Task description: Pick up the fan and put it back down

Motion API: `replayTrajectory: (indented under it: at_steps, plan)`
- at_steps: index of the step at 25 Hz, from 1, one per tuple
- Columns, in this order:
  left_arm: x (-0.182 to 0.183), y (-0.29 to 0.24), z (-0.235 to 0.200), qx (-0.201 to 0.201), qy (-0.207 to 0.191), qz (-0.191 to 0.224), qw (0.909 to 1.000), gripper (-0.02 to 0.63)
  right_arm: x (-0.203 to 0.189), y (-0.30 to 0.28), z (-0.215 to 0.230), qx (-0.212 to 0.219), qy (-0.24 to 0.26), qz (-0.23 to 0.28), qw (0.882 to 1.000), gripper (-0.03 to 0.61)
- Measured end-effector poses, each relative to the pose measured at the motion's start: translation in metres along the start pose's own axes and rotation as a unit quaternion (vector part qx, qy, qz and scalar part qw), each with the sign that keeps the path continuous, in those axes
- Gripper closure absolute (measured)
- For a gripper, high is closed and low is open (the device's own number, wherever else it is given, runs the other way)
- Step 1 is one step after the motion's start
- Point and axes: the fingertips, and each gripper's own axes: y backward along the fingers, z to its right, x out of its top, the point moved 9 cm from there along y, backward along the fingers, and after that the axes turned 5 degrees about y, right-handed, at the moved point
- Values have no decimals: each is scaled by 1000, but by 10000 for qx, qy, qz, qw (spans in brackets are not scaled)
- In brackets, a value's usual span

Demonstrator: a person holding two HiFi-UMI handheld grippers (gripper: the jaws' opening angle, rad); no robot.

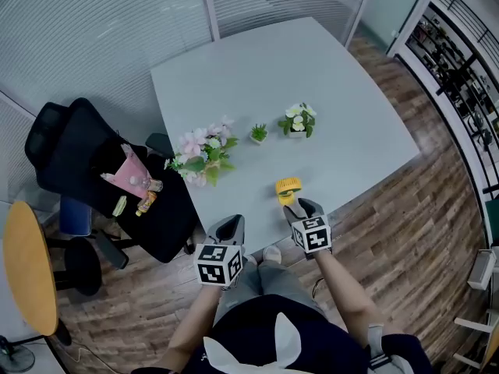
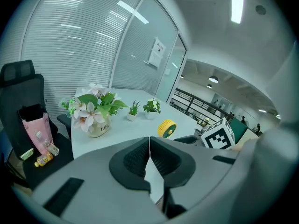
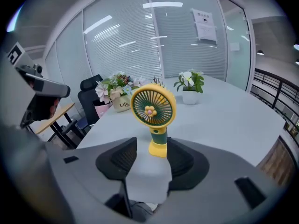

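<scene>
A small yellow and green fan (image 1: pixel 288 189) stands upright on the grey table (image 1: pixel 257 68), close to its front edge. In the right gripper view the fan (image 3: pixel 153 108) faces the camera. Its yellow base sits between the jaws of my right gripper (image 3: pixel 152 144), close to the right pad, with a gap on the left side. The right gripper (image 1: pixel 297 207) is open. My left gripper (image 1: pixel 231 224) hangs off the table's front edge, shut with nothing in it (image 2: pixel 149 143). From there the fan (image 2: pixel 166 128) shows to the right, on the table.
A pot of pink flowers (image 1: pixel 204 158), a small green plant (image 1: pixel 258 133) and a white-flowered plant (image 1: pixel 297 121) stand behind the fan. A black chair (image 1: pixel 86 170) holding a pink bag (image 1: pixel 129 174) is at the left, beside a round wooden table (image 1: pixel 27 267).
</scene>
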Motion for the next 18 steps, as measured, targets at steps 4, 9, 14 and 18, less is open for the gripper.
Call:
replayTrajectory:
  at_steps: [4,9,14,18]
  plan:
    - [4,3,4,-20,-37,112,9999,591,10,21,-8,-53,-124,222,9997,396]
    - [6,7,12,-79,-57,230,9997,591,25,52,-17,-20,-429,669,9968,434]
    - [9,9,18,-169,-27,325,9993,591,38,79,-29,2,-791,1150,9902,474]
    - [12,10,28,-265,-30,408,9988,591,47,98,-40,-60,-765,1483,9860,546]
